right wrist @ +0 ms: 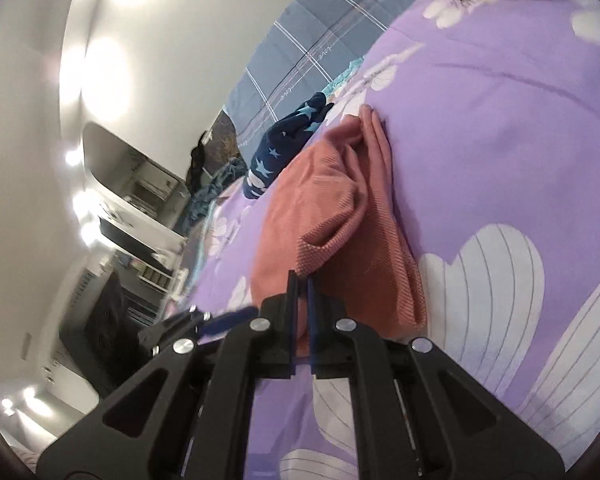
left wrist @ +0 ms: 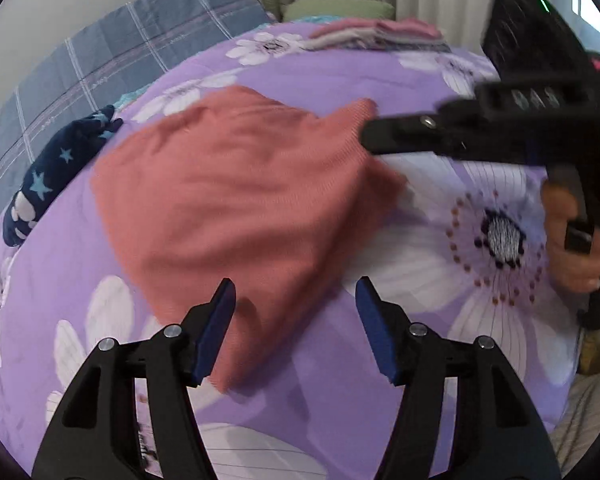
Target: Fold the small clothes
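Observation:
A salmon-pink knit garment [left wrist: 236, 200] lies partly folded on the purple flowered bedspread [left wrist: 440, 80]. My left gripper [left wrist: 296, 292] is open and empty, just above the garment's near corner. My right gripper [left wrist: 366, 136] reaches in from the right and is shut on the garment's far right corner, which it holds lifted. In the right wrist view the right gripper [right wrist: 303, 278] pinches a ribbed edge of the pink garment [right wrist: 340, 220]; its jaws are closed on the cloth. The left gripper's blue fingertip [right wrist: 228, 320] shows at lower left there.
A navy star-print garment [left wrist: 56, 172] lies at the bed's left edge, also in the right wrist view [right wrist: 284, 148]. A stack of folded clothes [left wrist: 380, 32] sits at the far side. A blue plaid quilt [left wrist: 120, 48] lies behind. Shelves [right wrist: 140, 220] stand beyond the bed.

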### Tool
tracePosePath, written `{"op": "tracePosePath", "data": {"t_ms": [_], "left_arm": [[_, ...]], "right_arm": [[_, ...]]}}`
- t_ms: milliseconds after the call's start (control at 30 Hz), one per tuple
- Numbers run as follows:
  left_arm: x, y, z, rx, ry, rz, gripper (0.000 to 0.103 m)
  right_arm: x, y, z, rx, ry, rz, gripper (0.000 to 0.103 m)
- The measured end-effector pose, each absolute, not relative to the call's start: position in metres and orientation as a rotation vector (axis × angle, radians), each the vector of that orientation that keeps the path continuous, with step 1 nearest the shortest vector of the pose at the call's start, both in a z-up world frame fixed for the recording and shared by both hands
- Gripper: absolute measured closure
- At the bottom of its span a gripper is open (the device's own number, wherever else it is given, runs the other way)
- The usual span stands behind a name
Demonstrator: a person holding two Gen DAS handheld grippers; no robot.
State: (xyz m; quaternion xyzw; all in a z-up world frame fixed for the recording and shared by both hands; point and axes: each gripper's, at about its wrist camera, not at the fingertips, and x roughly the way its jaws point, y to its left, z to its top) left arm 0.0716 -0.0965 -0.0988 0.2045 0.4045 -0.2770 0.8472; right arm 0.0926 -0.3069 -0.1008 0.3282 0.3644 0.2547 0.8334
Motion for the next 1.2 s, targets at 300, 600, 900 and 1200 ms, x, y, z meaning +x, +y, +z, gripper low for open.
{"op": "tracePosePath", "data": {"t_ms": [300, 600, 900, 1200], "left_arm": [[0.075, -0.087, -0.109, 0.441, 0.817, -0.474, 0.040], [0.074, -0.053, -0.106, 0.355, 0.833, -0.401, 0.040], [0.074, -0.016, -0.101, 0.187, 0.880, -0.402, 0.040], [0.095, -0.041, -0.065, 0.062, 0.756, -0.603, 0.057]], "right_arm": [[0.115, -0.309, -0.121, 0.697, 0.930, 0.449, 0.061], [0.105, -0.299, -0.085, 0.590, 0.857, 0.444, 0.098], [0.111, -0.307, -0.125, 0.595, 0.958, 0.399, 0.097], [0.107, -0.298, -0.125, 0.465, 0.993, 0.365, 0.096]]}}
